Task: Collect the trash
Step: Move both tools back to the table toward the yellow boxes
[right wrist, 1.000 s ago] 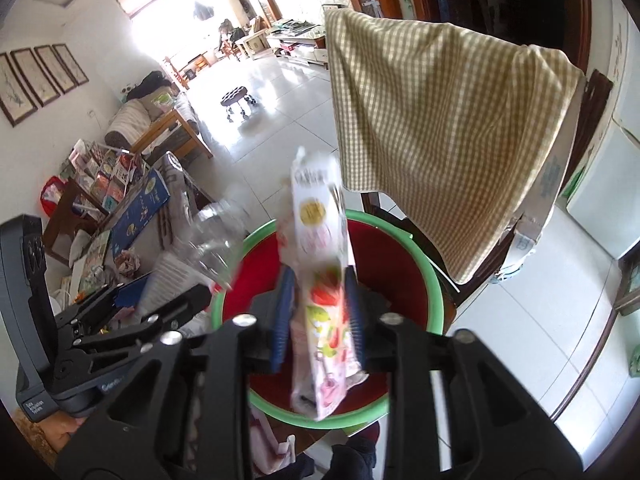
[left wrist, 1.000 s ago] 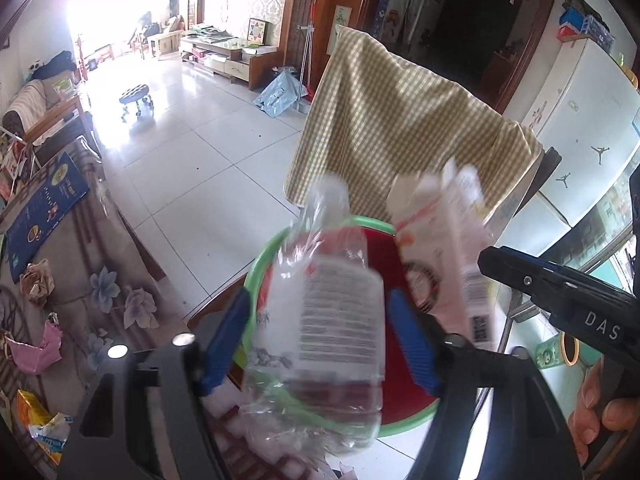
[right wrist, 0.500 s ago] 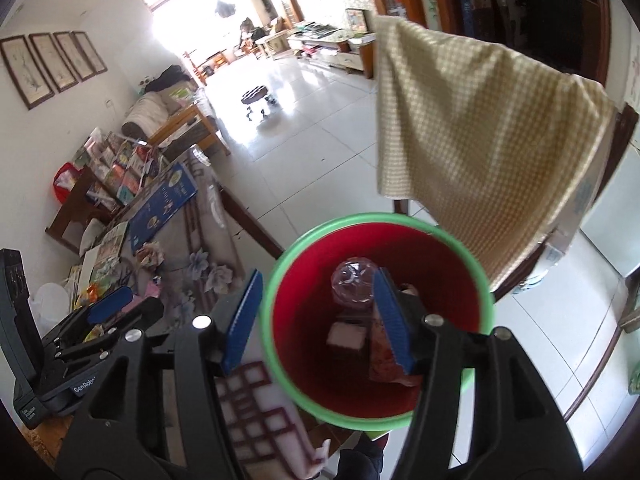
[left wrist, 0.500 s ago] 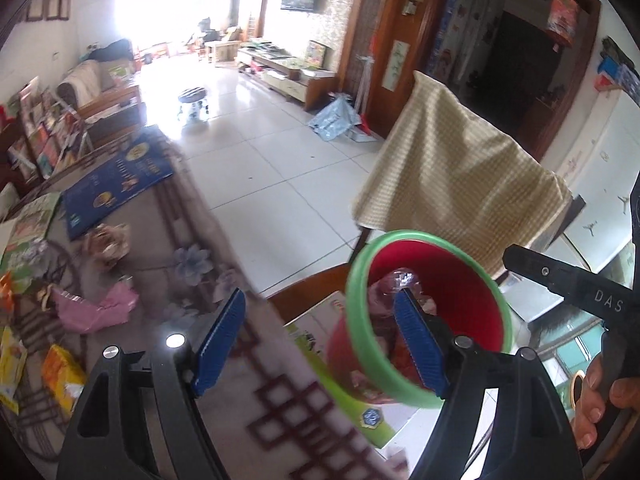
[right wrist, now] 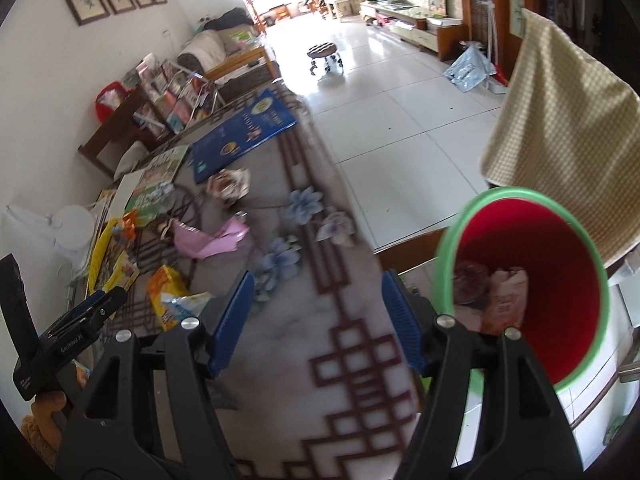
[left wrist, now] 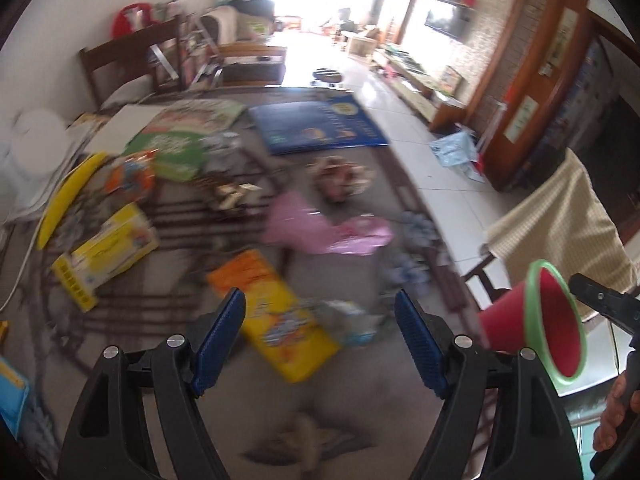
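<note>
Cluttered and cloth-covered, the table (left wrist: 352,408) runs under both my grippers, with a tiled floor and a bright living room beyond. My left gripper (left wrist: 320,338) stands wide with nothing between its blue pads; just past it lies a yellow snack wrapper (left wrist: 276,316), touching a crumpled clear wrapper (left wrist: 352,320). My right gripper (right wrist: 318,320) has just been opening, and its jaws are empty too, hovering over bare patterned cloth. Beside it, at the table's end, stands the red bin with a green rim (right wrist: 560,308), and in it I can make out a bottle and a carton. A checked cloth (right wrist: 560,108) hangs behind the bin.

Farther out on the table lie a pink bag (left wrist: 324,228), a crumpled paper wad (left wrist: 340,176), a yellow box (left wrist: 104,252) and a blue book (left wrist: 316,124). The left view is blurred, so small scraps are hard to name.

I judge one load is dropped and I am between pieces, heading for more trash. Next I should bring the left gripper down over the yellow wrapper, which lies flat, so one pad must slip under an edge before closing.
</note>
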`<state>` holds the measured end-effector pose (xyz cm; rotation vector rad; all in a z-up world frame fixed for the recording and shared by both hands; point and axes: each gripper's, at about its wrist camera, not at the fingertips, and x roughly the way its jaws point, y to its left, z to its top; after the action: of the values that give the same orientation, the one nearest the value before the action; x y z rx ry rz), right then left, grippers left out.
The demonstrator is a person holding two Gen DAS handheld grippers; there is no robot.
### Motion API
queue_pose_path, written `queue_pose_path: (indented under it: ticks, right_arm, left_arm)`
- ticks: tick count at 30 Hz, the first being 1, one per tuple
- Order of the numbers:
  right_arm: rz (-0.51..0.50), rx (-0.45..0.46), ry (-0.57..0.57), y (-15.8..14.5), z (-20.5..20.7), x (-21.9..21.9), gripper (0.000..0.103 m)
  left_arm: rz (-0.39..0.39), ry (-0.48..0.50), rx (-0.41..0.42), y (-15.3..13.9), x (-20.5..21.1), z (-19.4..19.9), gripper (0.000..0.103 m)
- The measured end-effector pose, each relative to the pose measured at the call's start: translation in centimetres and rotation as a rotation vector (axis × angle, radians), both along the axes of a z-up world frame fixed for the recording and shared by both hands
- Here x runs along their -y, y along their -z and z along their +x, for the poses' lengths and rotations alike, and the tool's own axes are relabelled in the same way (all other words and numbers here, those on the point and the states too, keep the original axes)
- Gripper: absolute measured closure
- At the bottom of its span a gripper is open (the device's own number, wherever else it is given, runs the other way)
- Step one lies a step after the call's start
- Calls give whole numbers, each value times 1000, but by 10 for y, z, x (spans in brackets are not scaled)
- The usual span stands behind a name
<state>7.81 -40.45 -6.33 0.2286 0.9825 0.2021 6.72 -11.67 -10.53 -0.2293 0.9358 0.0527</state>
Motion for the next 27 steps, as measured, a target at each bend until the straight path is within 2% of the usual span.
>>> queue_pose_path:
  ticks: [6, 10, 17, 19, 22, 27]
  right_arm:
    - [-7, -28, -77, 7, -8, -78, 35]
    - [-2, -51, -87, 15, -14, -114, 34]
    - [5, -81, -85, 25, -22, -159, 34]
    - [4, -87, -87, 26, -22, -168, 29]
    - [-4, -99, -113, 28, -25, -184, 28]
    - [-28, -131, -168, 36, -22, -213, 28]
  left_arm:
    - [46, -92, -52, 18, -94, -19, 30]
    - [79, -96, -74, 26, -145, -23, 30]
    - [154, -34, -105, 38, -196, -4, 30]
    - [186, -11, -128, 44, -206, 10, 30]
    - [204, 6, -132, 49, -216, 25, 30]
    - [216, 45, -205, 74, -229, 55, 30]
